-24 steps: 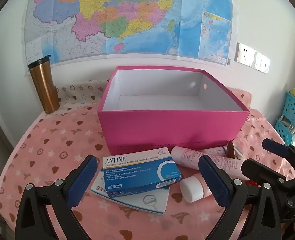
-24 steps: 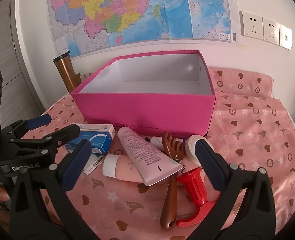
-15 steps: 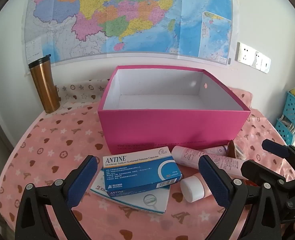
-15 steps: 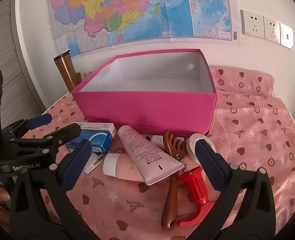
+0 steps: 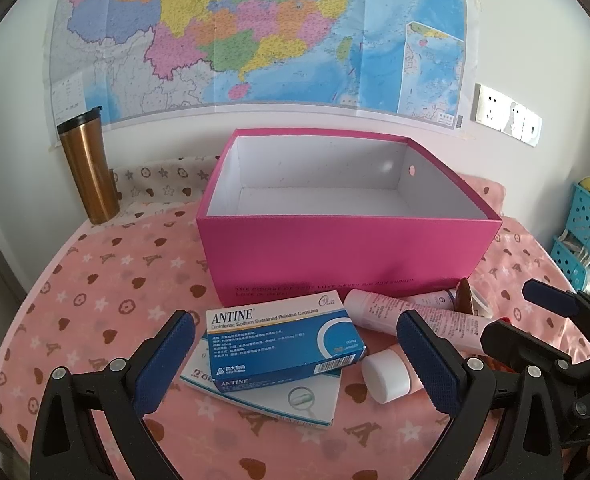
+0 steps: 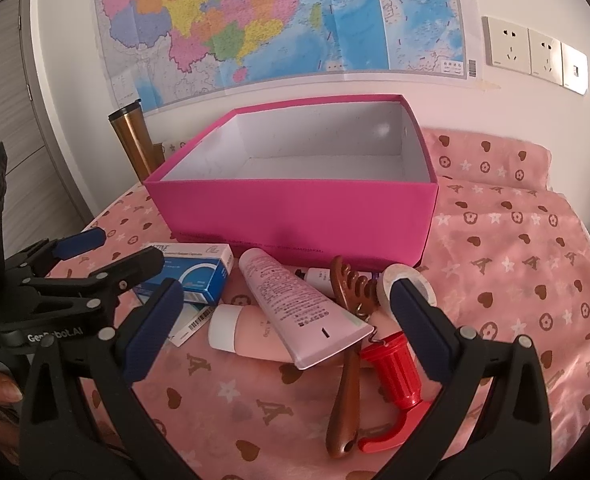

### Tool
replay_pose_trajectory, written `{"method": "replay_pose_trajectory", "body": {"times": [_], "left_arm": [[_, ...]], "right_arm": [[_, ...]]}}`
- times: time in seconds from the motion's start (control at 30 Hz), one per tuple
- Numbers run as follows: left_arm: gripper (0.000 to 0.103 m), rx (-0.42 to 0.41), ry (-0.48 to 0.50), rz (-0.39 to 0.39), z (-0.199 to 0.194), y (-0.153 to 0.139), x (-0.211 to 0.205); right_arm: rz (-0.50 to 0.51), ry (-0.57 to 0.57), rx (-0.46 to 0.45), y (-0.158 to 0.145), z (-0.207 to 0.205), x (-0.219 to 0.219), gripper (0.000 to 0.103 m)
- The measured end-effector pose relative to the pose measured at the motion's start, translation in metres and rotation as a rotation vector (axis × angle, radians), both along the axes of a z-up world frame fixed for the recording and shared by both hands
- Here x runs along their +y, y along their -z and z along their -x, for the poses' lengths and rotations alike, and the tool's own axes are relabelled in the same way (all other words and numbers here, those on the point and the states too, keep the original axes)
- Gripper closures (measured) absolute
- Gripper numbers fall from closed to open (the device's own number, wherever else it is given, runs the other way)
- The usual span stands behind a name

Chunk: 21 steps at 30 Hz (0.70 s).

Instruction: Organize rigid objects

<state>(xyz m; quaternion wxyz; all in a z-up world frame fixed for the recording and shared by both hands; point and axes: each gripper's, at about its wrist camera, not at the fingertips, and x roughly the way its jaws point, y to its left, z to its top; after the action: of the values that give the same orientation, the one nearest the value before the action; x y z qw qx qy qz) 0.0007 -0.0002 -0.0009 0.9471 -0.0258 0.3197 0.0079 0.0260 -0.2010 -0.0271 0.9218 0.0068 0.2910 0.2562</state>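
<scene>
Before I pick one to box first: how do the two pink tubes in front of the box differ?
The pale pink tube is printed with text and lies on top; the salmon tube looks plain and lies beneath it. The pale tube's flat crimped end points toward the camera; the salmon tube shows a white cap at its left end. Both lie flat on the cloth.

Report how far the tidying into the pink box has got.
Done: nothing; the pink box is empty. In hand: nothing; left gripper and right gripper are open. Left: ANTINE boxes, pink tubes, wooden comb, red tool.
</scene>
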Motion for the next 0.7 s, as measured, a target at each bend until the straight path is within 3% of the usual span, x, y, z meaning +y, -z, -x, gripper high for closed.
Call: {"method": "replay_pose_trajectory", "body": {"times": [0.53,0.63,0.7], "left_arm": [[0.0,0.009,-0.001,-0.004,0.0,0.011,0.01],[0.0,0.036,-0.006,-0.016,-0.001,0.012,0.011],[0.0,0.143,-0.013,-0.045,-0.004,0.013,0.012]], "right_arm": [[-0.009,-0.019,0.024,0.002,-0.004,0.002,0.0],[-0.016,-0.023,0.037,0.004,-0.006,0.002,0.0],[-0.02,-0.025,0.047,0.005,-0.007,0.001,0.0]]}}
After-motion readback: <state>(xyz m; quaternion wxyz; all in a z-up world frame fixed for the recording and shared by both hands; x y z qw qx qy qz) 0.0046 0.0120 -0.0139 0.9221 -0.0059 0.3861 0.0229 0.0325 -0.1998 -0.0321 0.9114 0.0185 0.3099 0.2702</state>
